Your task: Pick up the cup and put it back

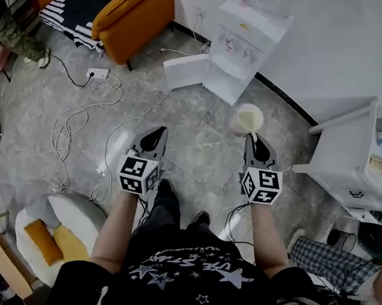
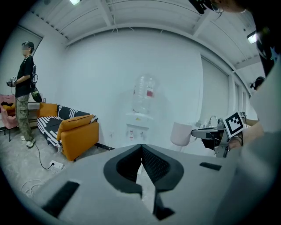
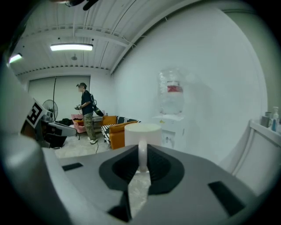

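A white cup (image 1: 248, 119) hangs in the air by its handle (image 3: 142, 154), with my right gripper (image 3: 142, 169) shut on that handle. The cup's body (image 3: 143, 134) stands upright just beyond the jaw tips. In the head view my right gripper (image 1: 258, 149) points toward the white water dispenser (image 1: 241, 47). My left gripper (image 1: 152, 140) is held level beside it, jaws shut with nothing between them (image 2: 141, 169). From the left gripper view the cup (image 2: 181, 133) shows at the right, ahead of the right gripper.
A water dispenser with a bottle (image 3: 171, 94) stands against the wall ahead. A white cabinet (image 1: 347, 158) is at the right, an orange sofa (image 1: 129, 14) at the back left. Cables (image 1: 83, 124) lie across the floor. Another person (image 2: 24, 92) stands far left.
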The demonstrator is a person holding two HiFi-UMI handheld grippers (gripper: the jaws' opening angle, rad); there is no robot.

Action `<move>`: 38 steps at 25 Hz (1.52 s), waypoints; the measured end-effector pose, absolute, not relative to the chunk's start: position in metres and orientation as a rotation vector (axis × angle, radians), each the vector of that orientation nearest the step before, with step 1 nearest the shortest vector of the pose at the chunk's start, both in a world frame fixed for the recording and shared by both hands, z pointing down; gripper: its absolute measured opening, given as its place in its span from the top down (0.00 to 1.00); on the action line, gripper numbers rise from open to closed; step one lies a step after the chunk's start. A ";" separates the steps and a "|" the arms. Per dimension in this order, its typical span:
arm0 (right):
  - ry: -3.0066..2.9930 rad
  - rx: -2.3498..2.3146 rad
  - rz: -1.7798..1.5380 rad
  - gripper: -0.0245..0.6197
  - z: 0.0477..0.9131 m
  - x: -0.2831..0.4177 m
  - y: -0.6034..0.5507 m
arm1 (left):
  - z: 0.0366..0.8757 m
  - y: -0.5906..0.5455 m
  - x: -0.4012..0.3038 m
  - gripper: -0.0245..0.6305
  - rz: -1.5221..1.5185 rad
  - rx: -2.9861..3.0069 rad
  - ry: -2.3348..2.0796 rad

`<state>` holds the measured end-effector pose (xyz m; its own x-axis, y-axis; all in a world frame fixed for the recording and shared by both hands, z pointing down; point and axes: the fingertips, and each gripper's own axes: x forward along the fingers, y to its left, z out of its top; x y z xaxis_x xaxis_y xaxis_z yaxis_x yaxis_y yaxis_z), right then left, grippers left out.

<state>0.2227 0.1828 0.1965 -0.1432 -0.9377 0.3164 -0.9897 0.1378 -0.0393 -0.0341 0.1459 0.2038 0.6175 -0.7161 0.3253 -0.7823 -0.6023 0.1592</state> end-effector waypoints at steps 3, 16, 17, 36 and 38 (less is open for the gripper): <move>-2.183 1.909 0.336 0.90 0.189 0.239 0.203 | 0.196 0.167 -0.024 0.95 0.337 2.587 -1.207; -2.175 1.866 0.341 0.90 0.195 0.205 0.211 | 0.193 0.164 -0.034 0.95 0.298 2.621 -1.151; -2.173 1.875 0.342 0.90 0.195 0.200 0.203 | 0.192 0.156 -0.041 0.95 0.285 2.627 -1.145; -1.986 1.934 0.570 0.90 0.317 0.194 0.076 | 0.280 0.045 -0.108 0.95 0.433 2.485 -1.103; -1.965 1.921 0.608 0.90 0.342 0.205 0.056 | 0.294 0.026 -0.101 0.95 0.450 2.468 -1.109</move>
